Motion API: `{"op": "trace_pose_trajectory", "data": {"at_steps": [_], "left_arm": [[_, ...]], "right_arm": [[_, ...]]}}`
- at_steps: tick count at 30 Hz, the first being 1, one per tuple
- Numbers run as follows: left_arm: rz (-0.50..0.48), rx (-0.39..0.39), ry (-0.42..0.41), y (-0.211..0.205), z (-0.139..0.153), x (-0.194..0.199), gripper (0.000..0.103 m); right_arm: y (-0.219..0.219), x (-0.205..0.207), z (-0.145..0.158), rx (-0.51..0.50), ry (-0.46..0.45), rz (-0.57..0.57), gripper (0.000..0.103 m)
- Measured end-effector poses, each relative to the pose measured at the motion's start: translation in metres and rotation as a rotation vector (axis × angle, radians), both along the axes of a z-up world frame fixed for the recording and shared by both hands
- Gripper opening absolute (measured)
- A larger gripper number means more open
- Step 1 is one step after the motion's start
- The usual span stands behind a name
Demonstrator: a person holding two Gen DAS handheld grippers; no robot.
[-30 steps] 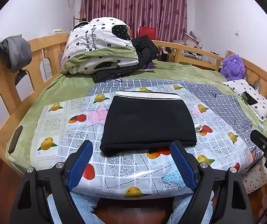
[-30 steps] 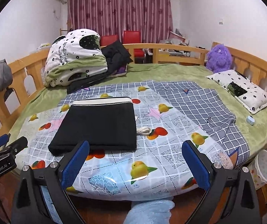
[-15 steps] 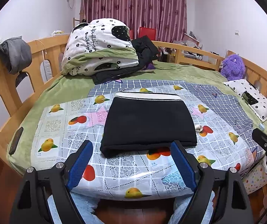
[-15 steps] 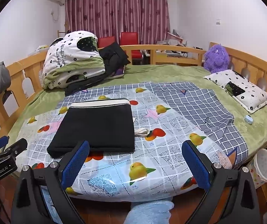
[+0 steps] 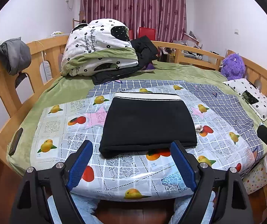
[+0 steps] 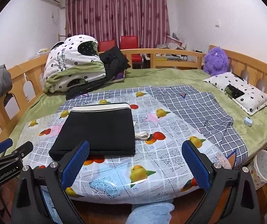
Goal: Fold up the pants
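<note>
The folded black pants [image 6: 98,128] lie flat on the fruit-print sheet [image 6: 152,168] at ten o'clock from the right gripper [image 6: 135,160], whose blue fingers [image 6: 195,164] are spread wide and hold nothing.

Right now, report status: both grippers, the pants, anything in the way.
Left gripper open, holding nothing. Right gripper open, holding nothing. Black pants folded flat on the fruit-print sheet. White drawstring pokes out at their right edge; nothing in the way.
</note>
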State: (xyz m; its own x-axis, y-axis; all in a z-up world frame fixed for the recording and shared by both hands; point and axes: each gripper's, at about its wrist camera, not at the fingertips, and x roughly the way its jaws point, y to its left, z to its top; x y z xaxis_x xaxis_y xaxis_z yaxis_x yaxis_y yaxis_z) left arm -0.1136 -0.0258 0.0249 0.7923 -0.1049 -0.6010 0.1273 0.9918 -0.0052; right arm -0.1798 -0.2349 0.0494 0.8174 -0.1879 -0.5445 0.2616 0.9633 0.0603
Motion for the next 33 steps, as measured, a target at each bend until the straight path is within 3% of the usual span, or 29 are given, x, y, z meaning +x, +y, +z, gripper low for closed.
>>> {"op": "trace_pose_trajectory", "data": {"at_steps": [33], "left_arm": [[0.002, -0.007, -0.008, -0.0017, 0.0007, -0.0004, 0.084]], "right_arm": [[0.0031, -0.0004, 0.0022, 0.000, -0.004, -0.002, 0.098]]}}
